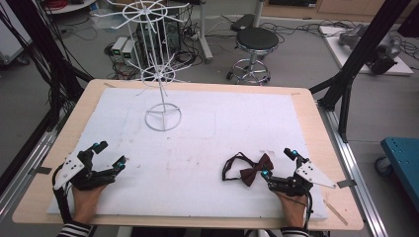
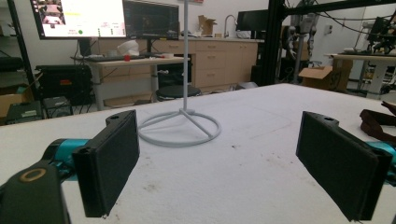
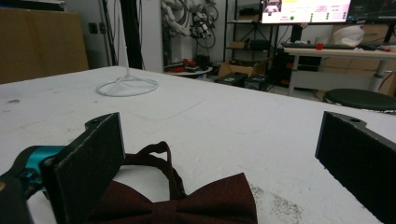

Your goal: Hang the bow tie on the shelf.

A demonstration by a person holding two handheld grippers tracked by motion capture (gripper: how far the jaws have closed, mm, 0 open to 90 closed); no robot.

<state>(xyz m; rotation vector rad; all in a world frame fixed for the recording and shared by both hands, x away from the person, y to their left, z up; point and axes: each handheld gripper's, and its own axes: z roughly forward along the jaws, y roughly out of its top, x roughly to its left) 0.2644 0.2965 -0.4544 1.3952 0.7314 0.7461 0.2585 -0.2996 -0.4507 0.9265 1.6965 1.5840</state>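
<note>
The dark maroon fabric bow tie (image 1: 256,169) with its thin looped neck strap lies flat on the white foam pad (image 1: 197,148), at the near right, just in front of the right gripper (image 1: 279,163). It looks light, soft and floppy, so I judge it will sag and swing when lifted; the stitched centre knot is probably the firmest place to pinch, while the strap suits hooking over something. In the right gripper view the cloth (image 3: 187,205) sits low between the black, matte-padded jaws, which stand spread wide without pressing it. The left gripper (image 1: 109,154), at the near left, is also spread, with nothing between its jaws. Further back stands a white wire display stand (image 1: 162,74) with a ring base, slim upright pole and spoked tiers: rigid, thin, likely easy to tip. The pad's surface is grainy and faintly stained, resting on a pale wooden table (image 1: 306,118).
</note>
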